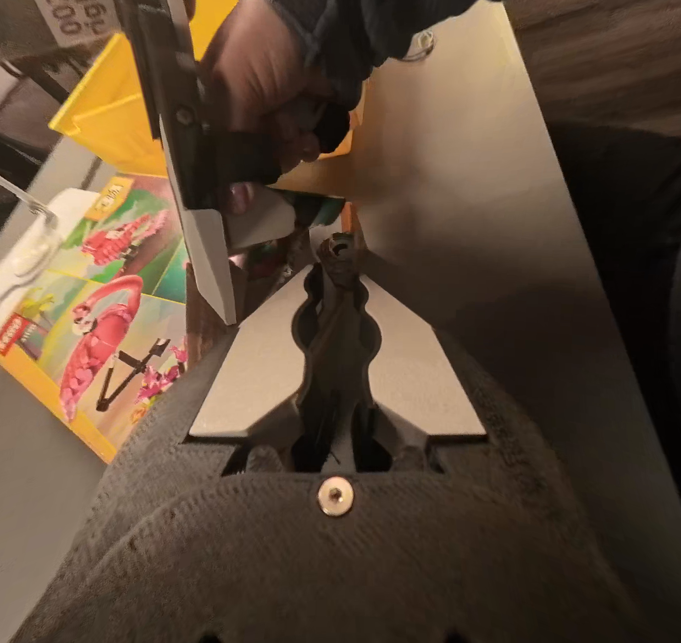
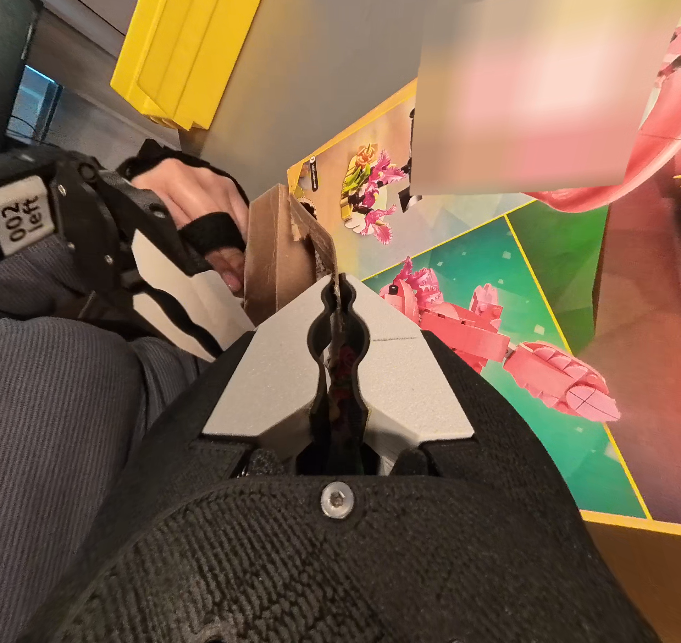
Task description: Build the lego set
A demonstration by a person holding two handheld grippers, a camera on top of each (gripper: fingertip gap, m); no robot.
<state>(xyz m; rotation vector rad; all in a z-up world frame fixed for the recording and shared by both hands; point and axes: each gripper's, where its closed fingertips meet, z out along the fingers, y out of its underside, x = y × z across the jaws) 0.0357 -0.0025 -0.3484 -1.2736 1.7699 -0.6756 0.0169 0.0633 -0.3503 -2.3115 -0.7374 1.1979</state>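
Note:
A toy brick box (image 2: 479, 293) printed with pink animals lies on the table, its brown cardboard end torn open. My right gripper (image 2: 339, 278) is shut on a thin torn flap (image 2: 320, 242) of that end. A wider brown flap (image 2: 265, 256) stands to its left and hides the tips of my left gripper's fingers (image 2: 162, 256). In the left wrist view my left gripper (image 1: 337, 271) is closed on a brown strip of cardboard (image 1: 337, 253) that runs between its pads. The right gripper's fingers (image 1: 208, 256) stand just left of it, over the box (image 1: 110, 293).
A yellow bin (image 2: 191, 35) stands beyond the box and also shows in the left wrist view (image 1: 110, 109). The pale table (image 1: 442, 183) runs on to the right. A person's leg (image 2: 73, 367) is close at the left. A hand (image 1: 258, 72) holds the right gripper. There is about 6 centimeters between the tips of the two grippers.

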